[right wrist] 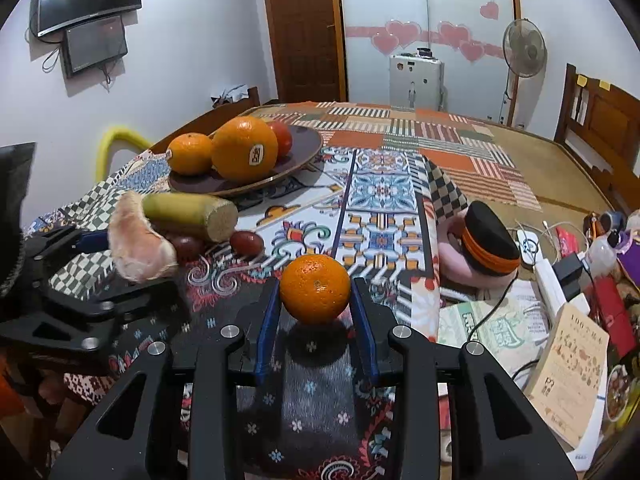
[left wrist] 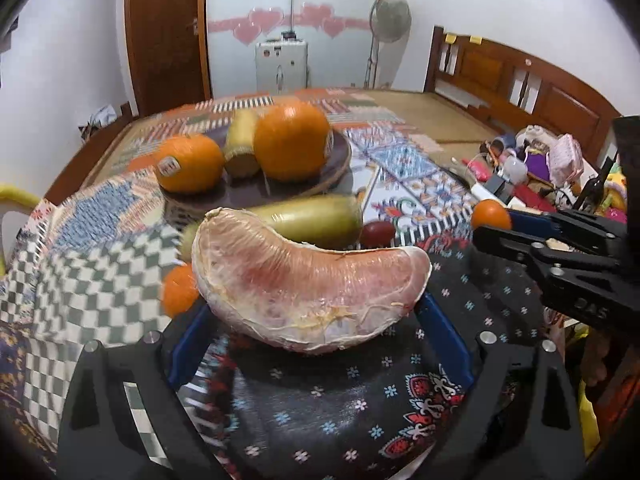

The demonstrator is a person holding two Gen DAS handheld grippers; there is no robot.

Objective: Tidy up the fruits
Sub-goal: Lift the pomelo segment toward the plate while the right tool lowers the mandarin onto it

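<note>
Where a patchwork-patterned quilt (right wrist: 384, 184) covers the bed, the left tool (left wrist: 316, 312) pinches a peeled pink pomelo segment (left wrist: 308, 292) at frame centre; the right tool (right wrist: 316, 308) pinches a small orange mandarin (right wrist: 315, 294).

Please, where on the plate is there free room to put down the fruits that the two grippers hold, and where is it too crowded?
The plate has bare room on its right part, beside the red fruit and the big orange. Its left part is crowded by the small orange. In front of the plate, the sugarcane piece and two dark fruits crowd the cloth, which is bare farther right.
</note>
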